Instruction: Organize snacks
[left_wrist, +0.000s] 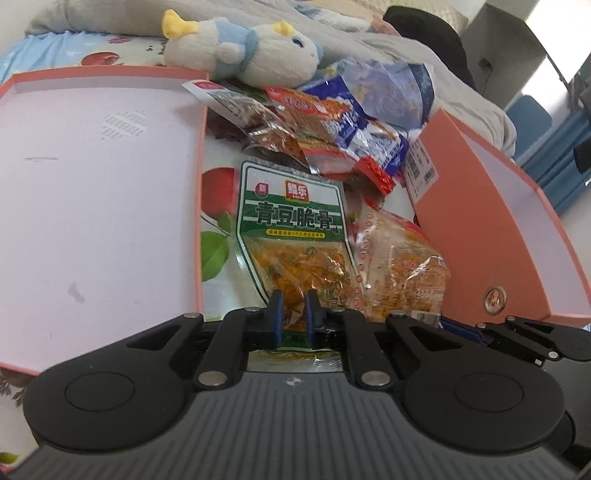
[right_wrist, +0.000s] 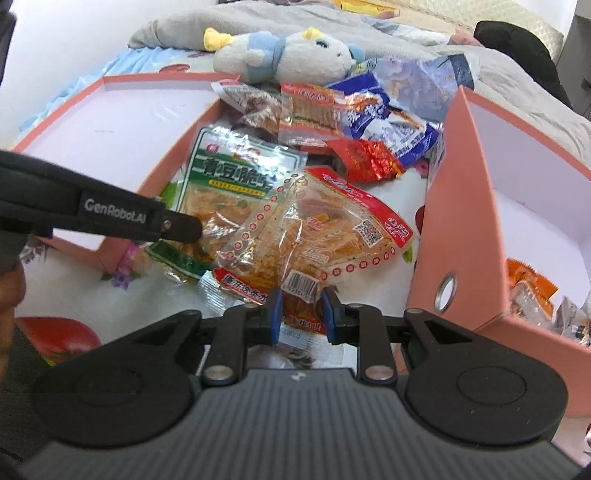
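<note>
A green snack packet (left_wrist: 291, 229) (right_wrist: 236, 173) with orange filling lies on the fruit-print bedsheet between two pink boxes. My left gripper (left_wrist: 293, 314) is shut on its near edge, the blue pads pinching the film. Beside it on the right lies a clear packet with red trim (left_wrist: 402, 266) (right_wrist: 325, 229), partly overlapping the green one. My right gripper (right_wrist: 302, 314) is shut on that packet's near end, by the barcode. In the right wrist view the left gripper's fingers (right_wrist: 177, 225) reach in from the left onto the green packet.
A shallow pink box (left_wrist: 92, 184) (right_wrist: 122, 110) lies at the left. A deeper pink box (left_wrist: 480, 229) (right_wrist: 461, 206) at the right holds several snacks (right_wrist: 532, 291). Behind are a pile of red and blue packets (left_wrist: 343, 125) (right_wrist: 351, 114), a plush toy (left_wrist: 243, 48) (right_wrist: 291, 55) and grey bedding.
</note>
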